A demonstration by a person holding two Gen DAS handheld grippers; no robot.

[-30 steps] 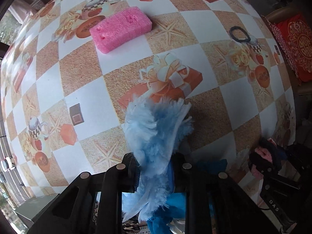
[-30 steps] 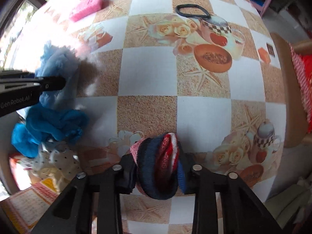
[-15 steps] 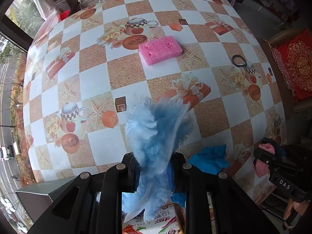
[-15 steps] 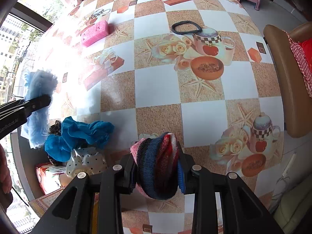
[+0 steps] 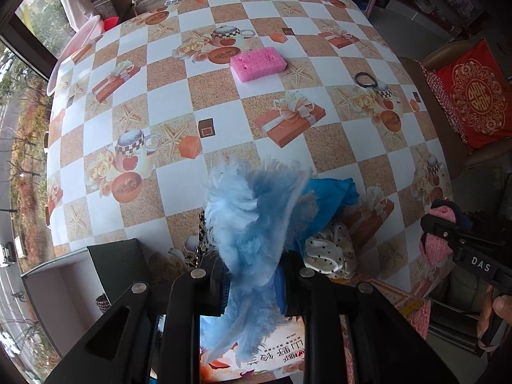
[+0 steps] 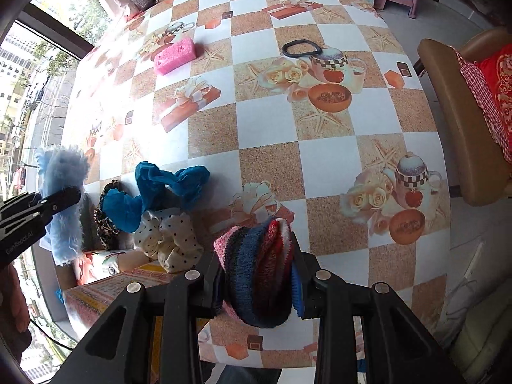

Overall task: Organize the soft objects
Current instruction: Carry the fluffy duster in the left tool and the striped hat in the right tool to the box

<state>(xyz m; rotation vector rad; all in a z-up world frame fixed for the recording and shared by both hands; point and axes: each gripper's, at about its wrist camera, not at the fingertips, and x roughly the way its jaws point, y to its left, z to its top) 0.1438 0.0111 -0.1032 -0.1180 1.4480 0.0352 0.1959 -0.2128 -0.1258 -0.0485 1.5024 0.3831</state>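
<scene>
My left gripper [image 5: 252, 275] is shut on a fluffy light-blue cloth [image 5: 256, 214], held high above the table's near edge; it also shows in the right wrist view [image 6: 62, 192]. My right gripper [image 6: 257, 275] is shut on a striped knit piece [image 6: 256, 268] in pink, navy, red and white, also seen in the left wrist view [image 5: 438, 240]. Below lie a teal cloth [image 6: 156, 188], a white polka-dot scrunchie [image 6: 169, 236] and a dark patterned scrunchie [image 6: 107, 220]. A pink sponge [image 5: 258, 63] and a black hair band [image 5: 365, 79] lie farther out.
The table has a checked tablecloth [image 5: 166, 102]. A printed box [image 6: 105, 284] sits at the near edge under the scrunchies. A chair with a red cushion [image 5: 473, 96] stands to the right. A window is on the left.
Both grippers have risen and pulled back from the table with their cloths still held. More of the table and the pile of scrunchies at the near edge have come into view.
</scene>
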